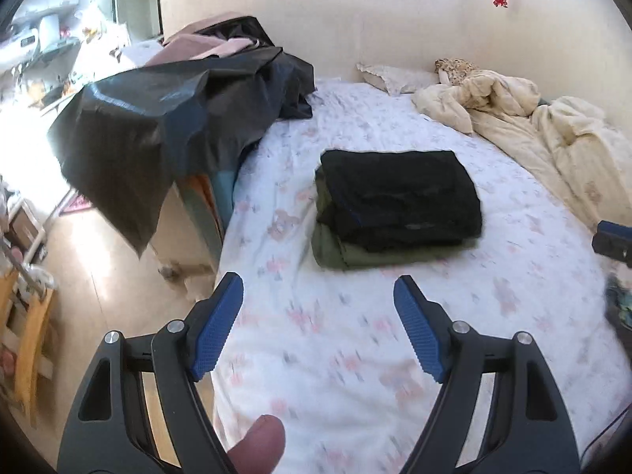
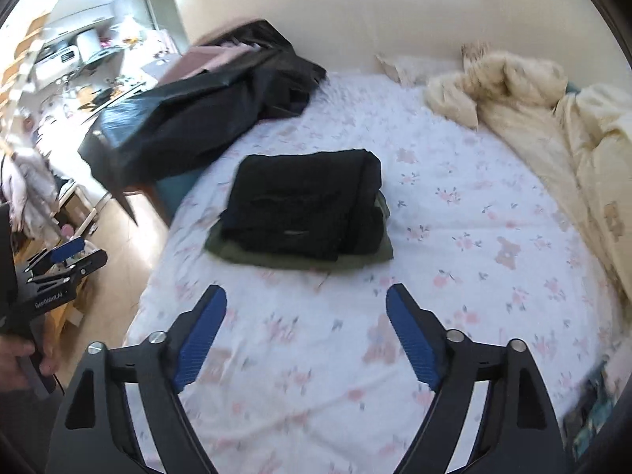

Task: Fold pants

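Left edge of room: crumpled black plastic sheet draped over furniture beside the bed, pink cloth heaped on top; no bin, basket or other container made out in either view.
Left gripper: blue ribbed fingers spread wide, nothing between them, held above the sheet on the near side of the stack.
Bed: white sheet with pink flower print, flat and bare around the stack.
Pants: folded black soft-cloth pants lying mid-bed, squared into a thick packet on top of a folded olive-green garment, touching it.
Task stage: judged at or near the end, the pants already folded and stacked.
Handling: likely light, limp and not fragile; layers apt to slide or fall open if lifted by one edge.
Where to grip: best pinched at both side folds, through all layers.
Right gripper: fingers likewise wide apart and empty.
Far right: rumpled cream quilt bunched against the wall.
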Tool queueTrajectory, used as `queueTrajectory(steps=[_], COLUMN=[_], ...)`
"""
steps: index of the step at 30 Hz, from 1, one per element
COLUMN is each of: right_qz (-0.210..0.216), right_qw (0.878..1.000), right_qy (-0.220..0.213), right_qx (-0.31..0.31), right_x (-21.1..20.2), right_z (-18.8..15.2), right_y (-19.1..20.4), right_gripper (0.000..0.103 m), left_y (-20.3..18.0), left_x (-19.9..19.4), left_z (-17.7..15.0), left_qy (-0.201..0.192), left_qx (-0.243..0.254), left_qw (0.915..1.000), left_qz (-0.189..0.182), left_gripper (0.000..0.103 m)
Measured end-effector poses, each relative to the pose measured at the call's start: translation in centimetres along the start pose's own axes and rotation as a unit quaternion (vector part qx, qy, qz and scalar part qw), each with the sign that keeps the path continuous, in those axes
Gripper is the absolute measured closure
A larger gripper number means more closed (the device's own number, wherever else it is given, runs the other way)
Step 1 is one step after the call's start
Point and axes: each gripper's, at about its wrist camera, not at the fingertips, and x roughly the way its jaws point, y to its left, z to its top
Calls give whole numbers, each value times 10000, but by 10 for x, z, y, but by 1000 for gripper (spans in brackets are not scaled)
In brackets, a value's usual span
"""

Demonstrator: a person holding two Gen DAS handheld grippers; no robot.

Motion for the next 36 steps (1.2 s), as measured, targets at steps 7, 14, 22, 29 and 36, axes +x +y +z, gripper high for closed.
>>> queueTrajectory(steps=[7, 14, 22, 29, 36], right_qz=[-269, -382, -722, -671, -865], right_qw=[9972, 9948, 9910, 9916, 9888], right_qy=[-623, -837, -1043, -1000, -1035], right_qx=[323, 443, 430, 481, 641], right_x=[-68, -77, -74, -60, -51], right_z=[-46, -83, -109, -111, -111], right_y=[26, 39, 45, 41, 33], right_gripper=[11, 4, 0, 0, 0], left_y=[-3, -32, -63, -74, -58], left_x=[-52, -74, -67, -60, -51], left_z=[-31, -57, -79, -78, -68], left_qy=[-304, -567, -517, -464, -545], left_qx=[-597, -281, -138, -38, -219], left_qw=[9977, 9980, 9985, 9987, 9980], left_qz=[-106, -50, -126, -208, -216], left_gripper=[14, 6, 4, 0, 0])
